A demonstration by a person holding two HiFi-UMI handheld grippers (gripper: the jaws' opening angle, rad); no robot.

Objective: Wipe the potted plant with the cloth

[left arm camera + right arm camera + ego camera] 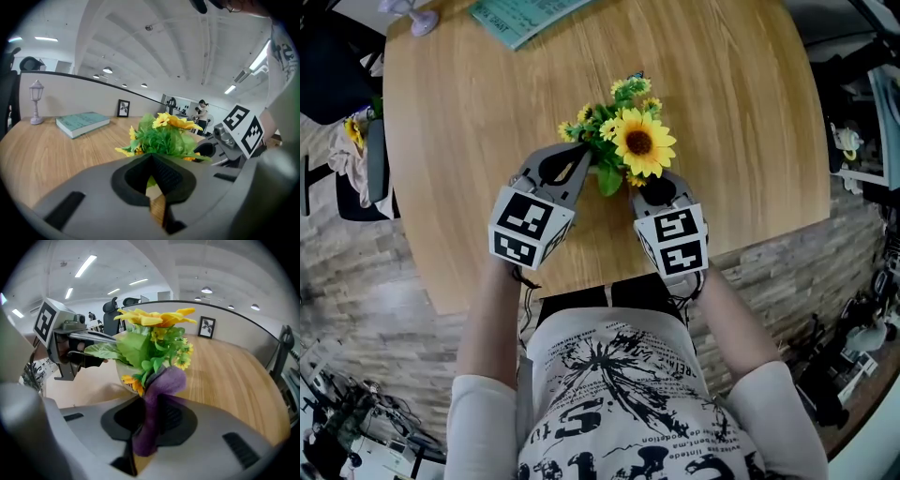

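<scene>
A potted plant [623, 141] with a big sunflower and green leaves stands at the middle of the round wooden table [459, 141]. My right gripper [649, 185] is shut on a purple cloth [161, 380]. The cloth's top rests against the plant's lower leaves, beside the white pot [123, 371]. My left gripper [584, 162] has its jaws shut, with the tips right at the plant's left side. A green leaf shows behind those tips in the left gripper view [151, 157]. I cannot tell whether the leaf is pinched. The two grippers flank the plant [164, 136].
A teal book [520, 19] lies at the table's far edge, with a small lamp-shaped ornament [417, 19] to its left. Against the partition stands a framed picture [123, 108]. The table's near edge runs just below both grippers. Chairs [356, 169] stand off to the left.
</scene>
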